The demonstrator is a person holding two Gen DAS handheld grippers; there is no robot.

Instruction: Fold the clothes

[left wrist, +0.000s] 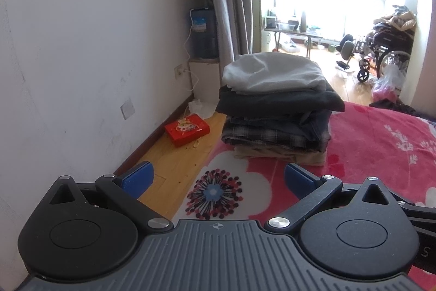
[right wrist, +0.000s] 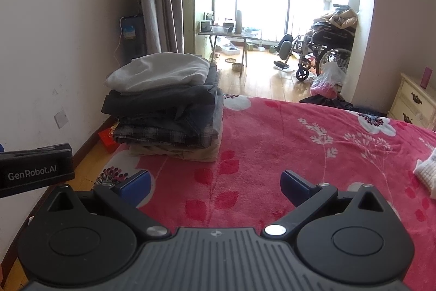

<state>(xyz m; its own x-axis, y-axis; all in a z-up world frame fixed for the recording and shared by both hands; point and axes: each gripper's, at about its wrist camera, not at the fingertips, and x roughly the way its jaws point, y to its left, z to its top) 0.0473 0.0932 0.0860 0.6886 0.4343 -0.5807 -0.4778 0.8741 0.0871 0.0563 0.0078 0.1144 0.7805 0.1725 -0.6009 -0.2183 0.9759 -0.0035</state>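
Sunlit bedroom, balcony door at the far end, and I'm working over a bed with a red floral blanket [right wrist: 299,132]. Both grippers hang above its near part with nothing in them: left gripper [left wrist: 218,177] has its blue pads spread wide, right gripper [right wrist: 215,183] the same. Straight ahead on the far left corner of the bed sits the stack [left wrist: 275,105] of folded clothes, pale grey top [right wrist: 160,71] uppermost, dark pieces under it, a plaid one lower down and a tan one at the bottom. From the left wrist view it's dead ahead and near but not touching the pads; from the right wrist view it's ahead and off to the left. All soft, floppy fabric, light per piece I'd guess, so it'll sag and drag if I pinch one spot only. I'd take any garment at an edge or corner with both grippers so it hangs flat. That stack looks a bit lopsided, so bumping it could slide the top layers toward the floor on the left. Over at the right edge of the right wrist view there's a white knit thing [right wrist: 426,173], mostly cut off, maybe the next piece, can't really tell.
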